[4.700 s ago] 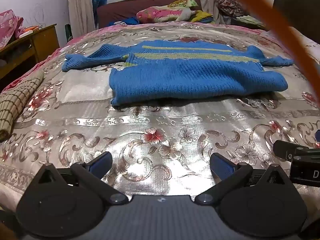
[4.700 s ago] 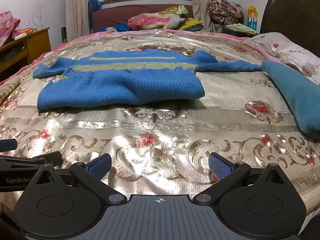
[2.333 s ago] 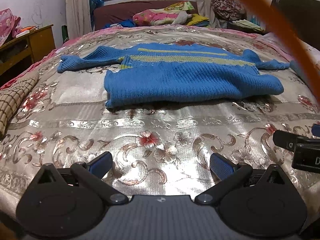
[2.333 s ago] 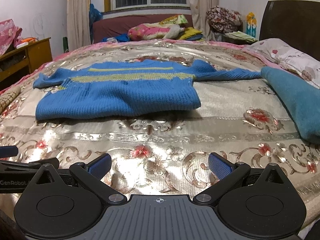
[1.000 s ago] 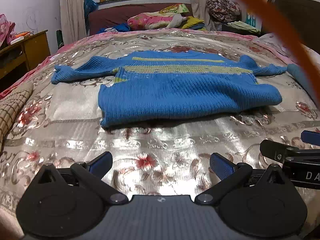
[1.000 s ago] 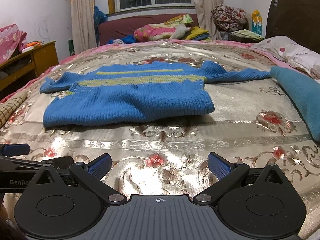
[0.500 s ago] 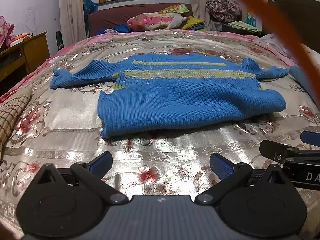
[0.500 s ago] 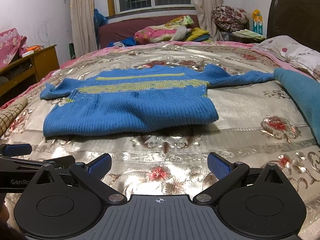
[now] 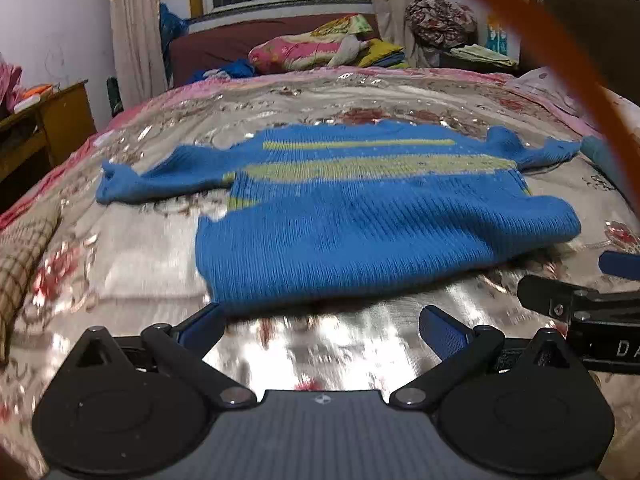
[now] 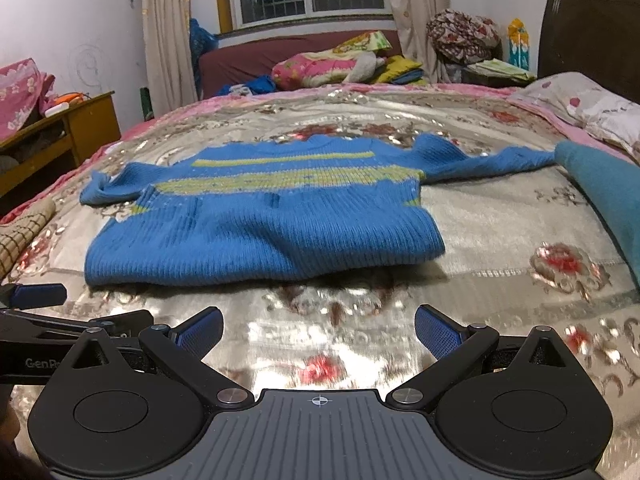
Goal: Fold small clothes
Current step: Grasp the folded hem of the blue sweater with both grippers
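Left wrist view: your left gripper (image 9: 320, 322) hangs low over the bedspread (image 9: 120, 264) with its jaws spread wide and nothing between them. The blue pads sit just short of the near hem of the sweater (image 9: 360, 224); the left pad looks to be at the hem's left corner, but the picture is blurred there and I cannot tell whether it touches. The sweater lies flat on the bed, body toward you, both sleeves stretched out to the sides, two yellow-green stripes across the chest. The lower part appears doubled up over the body. Your right gripper (image 9: 580, 300) shows at the right edge, beside the sweater's right corner. A checked cloth (image 9: 20, 256) lies at the left edge of the bed. An orange cable (image 9: 560, 40) crosses the upper right, out of focus.

Right wrist view: your right gripper (image 10: 319, 330) is likewise spread apart and empty, held above bare bedspread (image 10: 500, 240) just in front of the sweater (image 10: 260, 228). The hem lies ahead of the pads, not touching them. Your left gripper (image 10: 52, 320) enters from the left edge, near the sweater's left corner. A teal cloth (image 10: 608, 184) lies on the right side of the bed, its end meeting the tip of the right sleeve. A pillow (image 10: 580, 104) rests beyond it. A wooden cabinet (image 10: 72, 128) stands left of the bed.
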The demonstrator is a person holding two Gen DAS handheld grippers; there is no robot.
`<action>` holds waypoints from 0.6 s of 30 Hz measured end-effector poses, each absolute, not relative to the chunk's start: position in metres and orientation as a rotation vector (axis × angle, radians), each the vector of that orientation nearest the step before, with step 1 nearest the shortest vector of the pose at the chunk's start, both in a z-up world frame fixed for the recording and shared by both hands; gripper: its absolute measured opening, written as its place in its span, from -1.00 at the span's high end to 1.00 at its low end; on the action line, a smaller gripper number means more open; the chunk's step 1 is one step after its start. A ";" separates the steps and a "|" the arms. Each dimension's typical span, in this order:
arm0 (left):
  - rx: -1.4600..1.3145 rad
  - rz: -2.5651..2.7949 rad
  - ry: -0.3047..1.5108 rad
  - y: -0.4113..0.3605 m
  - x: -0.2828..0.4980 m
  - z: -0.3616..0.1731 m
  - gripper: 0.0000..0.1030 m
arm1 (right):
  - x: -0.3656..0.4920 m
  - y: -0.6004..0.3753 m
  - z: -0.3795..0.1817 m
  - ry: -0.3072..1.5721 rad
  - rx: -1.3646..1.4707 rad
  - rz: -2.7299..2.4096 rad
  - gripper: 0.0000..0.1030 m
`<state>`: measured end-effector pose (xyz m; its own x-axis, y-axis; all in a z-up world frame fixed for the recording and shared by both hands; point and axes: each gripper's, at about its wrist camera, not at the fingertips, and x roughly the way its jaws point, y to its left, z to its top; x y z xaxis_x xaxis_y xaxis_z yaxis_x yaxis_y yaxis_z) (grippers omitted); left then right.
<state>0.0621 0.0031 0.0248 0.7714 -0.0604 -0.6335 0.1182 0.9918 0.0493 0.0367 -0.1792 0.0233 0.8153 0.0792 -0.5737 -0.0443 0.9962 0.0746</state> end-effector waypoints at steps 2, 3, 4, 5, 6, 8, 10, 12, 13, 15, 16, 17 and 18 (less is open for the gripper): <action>0.102 -0.097 0.670 0.005 0.069 0.028 -1.00 | 0.043 -0.178 0.027 0.601 0.056 0.075 -0.97; 0.105 -0.095 0.665 0.006 0.073 0.029 -1.00 | 0.046 -0.178 0.028 0.596 0.055 0.078 -0.97; 0.108 -0.094 0.659 0.008 0.078 0.031 -1.00 | 0.050 -0.179 0.030 0.591 0.057 0.080 -0.97; 0.110 -0.090 0.654 0.011 0.083 0.032 -1.00 | 0.055 -0.179 0.032 0.586 0.061 0.080 -0.98; 0.110 -0.085 0.651 0.014 0.088 0.033 -1.00 | 0.060 -0.181 0.034 0.581 0.063 0.077 -0.97; 0.099 -0.073 0.649 0.022 0.101 0.034 -1.00 | 0.071 -0.186 0.038 0.567 0.067 0.065 -0.97; 0.080 -0.060 0.650 0.031 0.114 0.035 -1.00 | 0.085 -0.194 0.041 0.560 0.070 0.049 -0.97; 0.061 -0.051 0.650 0.039 0.126 0.033 -1.00 | 0.100 -0.201 0.043 0.562 0.072 0.035 -0.97; 0.057 -0.051 0.650 0.043 0.130 0.033 -1.00 | 0.107 -0.205 0.043 0.564 0.071 0.029 -0.96; 0.055 -0.053 0.650 0.048 0.139 0.030 -1.00 | 0.123 -0.211 0.043 0.571 0.064 0.015 -0.94; 0.057 -0.058 0.652 0.050 0.143 0.029 -1.00 | 0.129 -0.214 0.042 0.573 0.059 0.010 -0.93; 0.062 -0.062 0.656 0.051 0.148 0.027 -1.00 | 0.135 -0.217 0.041 0.577 0.053 0.005 -0.93; 0.067 -0.066 0.659 0.052 0.151 0.025 -1.00 | 0.142 -0.219 0.040 0.585 0.051 0.004 -0.93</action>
<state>0.1505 0.0517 0.0249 0.7887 -0.0404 -0.6135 0.0829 0.9957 0.0410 0.1422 -0.2194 0.0399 0.8335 0.0182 -0.5522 0.0106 0.9987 0.0489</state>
